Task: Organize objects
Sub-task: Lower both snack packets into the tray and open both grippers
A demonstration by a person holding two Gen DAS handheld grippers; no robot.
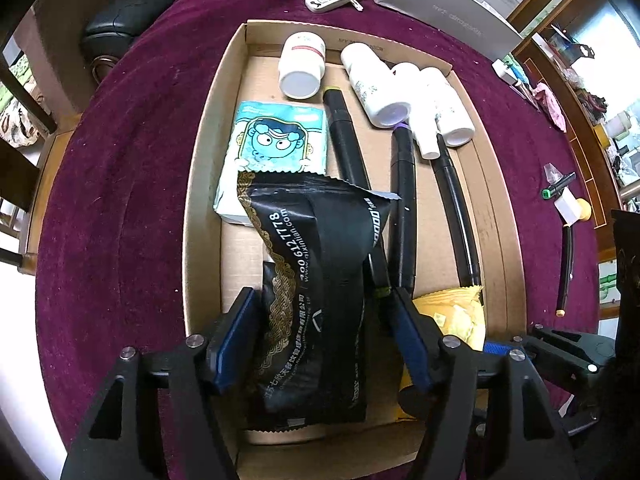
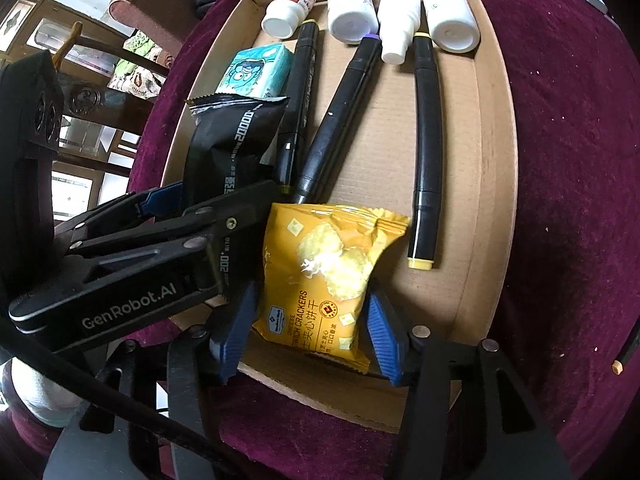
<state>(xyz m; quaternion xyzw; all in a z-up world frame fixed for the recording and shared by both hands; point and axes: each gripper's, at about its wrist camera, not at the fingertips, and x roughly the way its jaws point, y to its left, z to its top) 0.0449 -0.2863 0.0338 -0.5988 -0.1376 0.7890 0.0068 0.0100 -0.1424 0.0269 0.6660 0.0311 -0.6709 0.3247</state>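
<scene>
Left wrist view: your left gripper (image 1: pixel 320 344) clamps a black packet (image 1: pixel 320 280) printed "400 612 7778", over the cardboard tray (image 1: pixel 200 200). Your right gripper (image 2: pixel 308 332) squeezes the yellow packet (image 2: pixel 328 272) marked "CHEESE SANDWICH CRACKERS". Tray holds white bottles (image 2: pixel 352 8), black markers (image 2: pixel 426 140), tissue pack (image 1: pixel 276 148).

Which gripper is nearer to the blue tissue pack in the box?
Left. The left gripper, holding the black packet, sits just before the blue tissue pack; the right gripper holds the yellow cracker packet, farther away.
</scene>
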